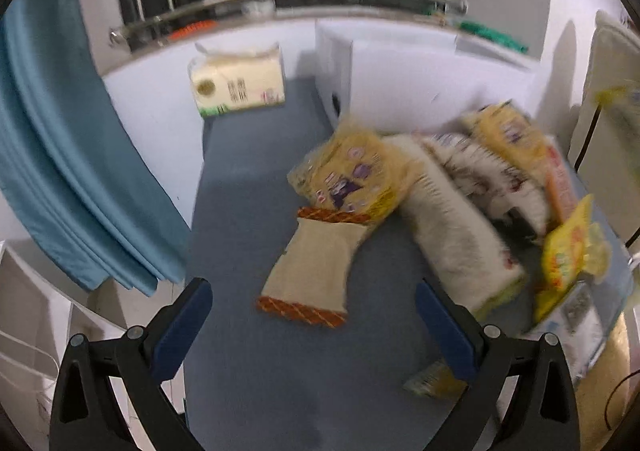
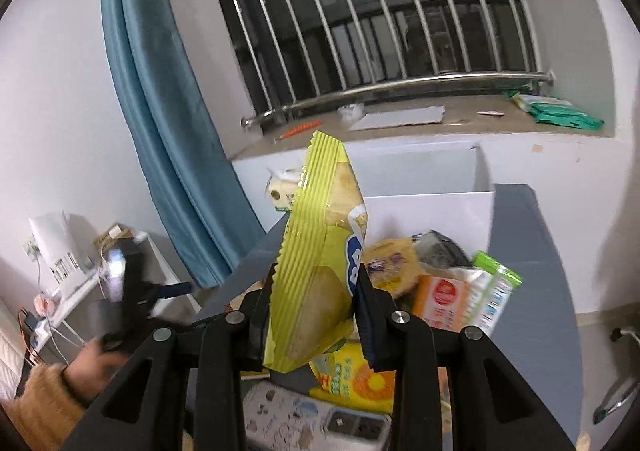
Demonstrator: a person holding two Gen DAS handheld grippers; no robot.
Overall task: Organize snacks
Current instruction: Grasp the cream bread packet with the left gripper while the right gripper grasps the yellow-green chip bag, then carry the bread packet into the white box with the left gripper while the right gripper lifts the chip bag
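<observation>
Barred window (image 2: 380,11) and teal curtain (image 2: 160,111) back a blue-grey table (image 1: 260,211). Right gripper (image 2: 314,303) is clamped narrow on a yellow-green snack bag (image 2: 316,251), held upright off the table, above the snack pile (image 2: 440,283) at the table's right side beside a white box (image 2: 432,211). Left gripper (image 1: 314,327) hangs wide with nothing between its 2 fingers, over a beige pouch (image 1: 316,263) lying flat mid-table. A tissue pack (image 1: 236,83) sits at the far left corner.
</observation>
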